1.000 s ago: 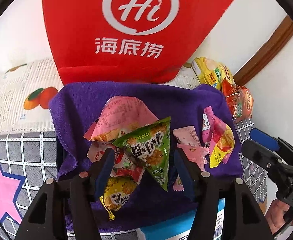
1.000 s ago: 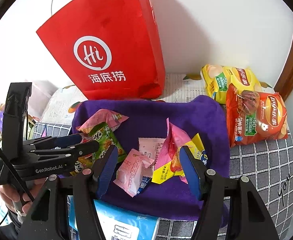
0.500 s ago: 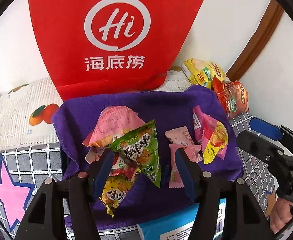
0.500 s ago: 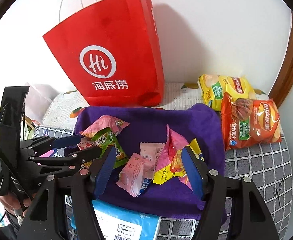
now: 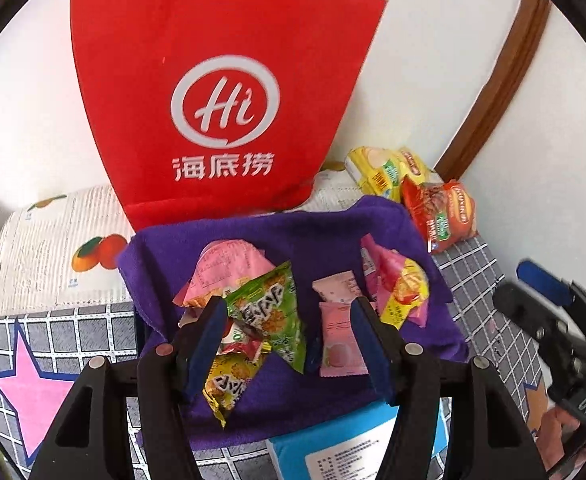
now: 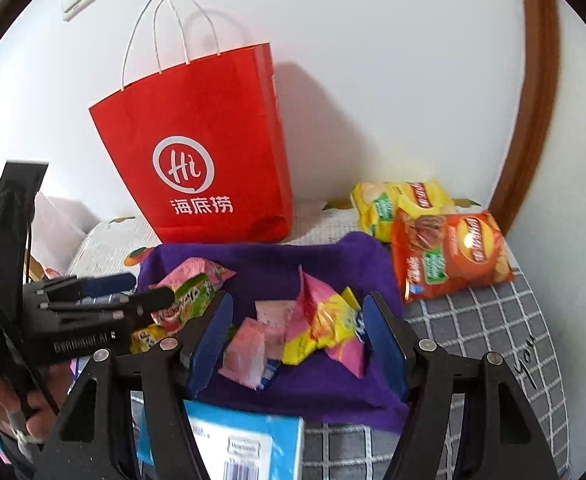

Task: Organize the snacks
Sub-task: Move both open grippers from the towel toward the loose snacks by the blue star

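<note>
Several small snack packets lie on a purple cloth (image 5: 325, 236) (image 6: 261, 260): a green packet (image 5: 271, 312), a pink packet (image 5: 229, 268), a small pink candy packet (image 5: 339, 344) (image 6: 245, 352) and a pink-yellow packet (image 5: 401, 292) (image 6: 325, 320). A red paper bag (image 5: 221, 108) (image 6: 201, 160) stands behind the cloth. My left gripper (image 5: 289, 344) is open and empty above the cloth's near side; it also shows in the right wrist view (image 6: 137, 288). My right gripper (image 6: 297, 336) is open and empty over the cloth; it also shows in the left wrist view (image 5: 533, 284).
A yellow chip bag (image 6: 401, 204) (image 5: 385, 168) and an orange chip bag (image 6: 449, 256) (image 5: 441, 216) lie at the back right by a wooden door frame (image 6: 533, 92). A blue tissue pack (image 6: 233, 440) (image 5: 341, 440) lies at the near edge. The surface is a grey checked cover (image 6: 493, 340).
Both grippers have pulled back and risen away from the cloth; more of the red bag and wall shows. Both stayed open and empty. The snacks have not moved.
</note>
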